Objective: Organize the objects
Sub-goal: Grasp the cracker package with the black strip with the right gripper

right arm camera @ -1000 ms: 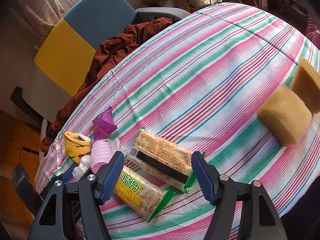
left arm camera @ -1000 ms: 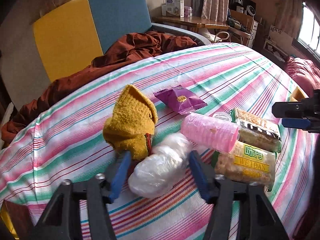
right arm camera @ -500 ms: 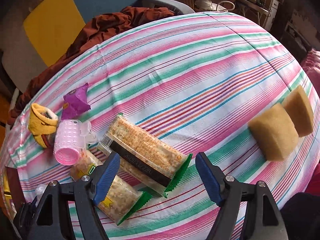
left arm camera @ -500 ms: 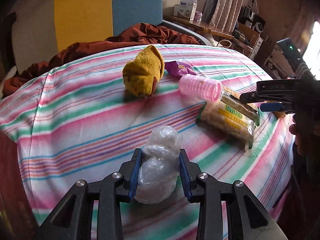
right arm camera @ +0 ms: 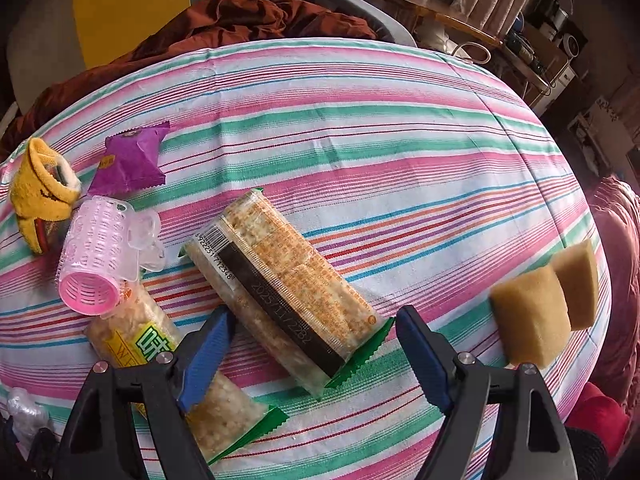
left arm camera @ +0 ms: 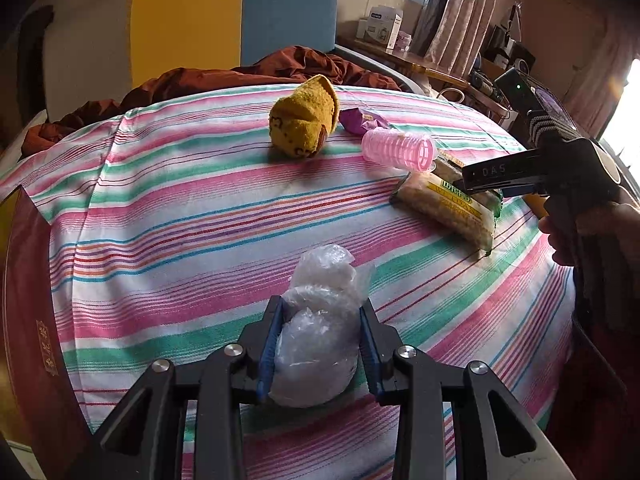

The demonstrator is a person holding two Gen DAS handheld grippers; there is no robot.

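The right gripper (left arm camera: pixel 500 176) covers part of the cracker packs in the left wrist view, and the purple snack packet (left arm camera: pixel 362 122) is half hidden behind the yellow knitted sock (left arm camera: pixel 304 128). In the right wrist view the clear plastic bundle (right arm camera: pixel 24 408) is cut off at the lower left corner, and the writing on the purple packet is too small to read. The near cracker pack (right arm camera: pixel 156 356) shows yellow "WEIDAN" lettering under green characters; the other cracker pack (right arm camera: pixel 288 292) carries a barcode and the date "2025/11/22". The left gripper (left arm camera: pixel 318 344) is clenched on the plastic bundle (left arm camera: pixel 316 344), near the edge of the striped cloth (left arm camera: pixel 200 220). The right gripper (right arm camera: pixel 312 356) has its jaws opening, the dated pack's end between them but not pressed. A pink hair roller (right arm camera: pixel 98 256) lies on the near pack.
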